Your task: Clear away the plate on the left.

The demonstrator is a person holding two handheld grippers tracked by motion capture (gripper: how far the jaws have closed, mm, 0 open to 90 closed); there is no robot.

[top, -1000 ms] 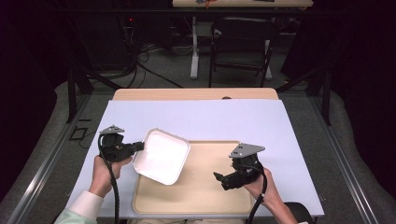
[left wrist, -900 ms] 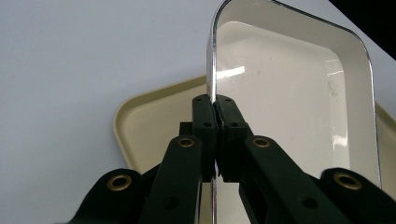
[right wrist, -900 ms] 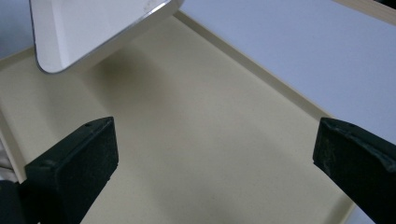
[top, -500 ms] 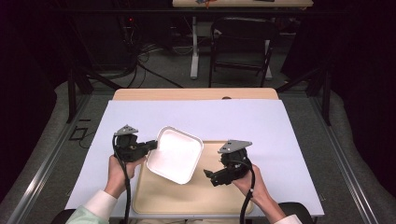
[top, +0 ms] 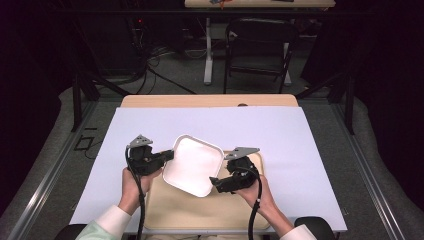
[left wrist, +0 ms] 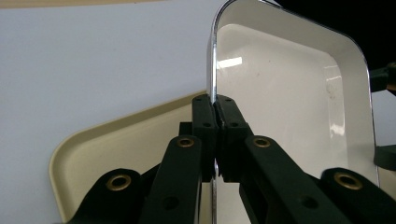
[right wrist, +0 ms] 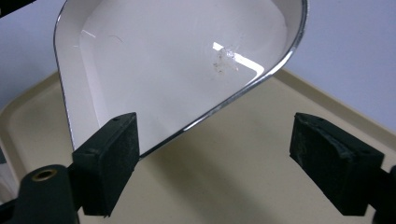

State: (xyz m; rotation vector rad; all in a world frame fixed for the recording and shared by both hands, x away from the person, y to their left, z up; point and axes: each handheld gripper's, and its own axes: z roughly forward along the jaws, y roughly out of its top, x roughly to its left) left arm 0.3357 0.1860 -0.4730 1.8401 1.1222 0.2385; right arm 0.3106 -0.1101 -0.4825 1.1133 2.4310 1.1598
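Left tool [top: 167, 154] clamped on white square enamel dish [top: 194, 164] rim, carried right over beige tray [top: 185, 212]; right tool [right wrist: 212, 158] apart, just closing toward takeover.

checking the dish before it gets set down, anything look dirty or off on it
The white square enamel dish with a metal rim has a small brownish speck and smear on its inner floor. The left gripper holds it tilted by its rim above the beige plastic tray. Nothing looks cracked or spilled.
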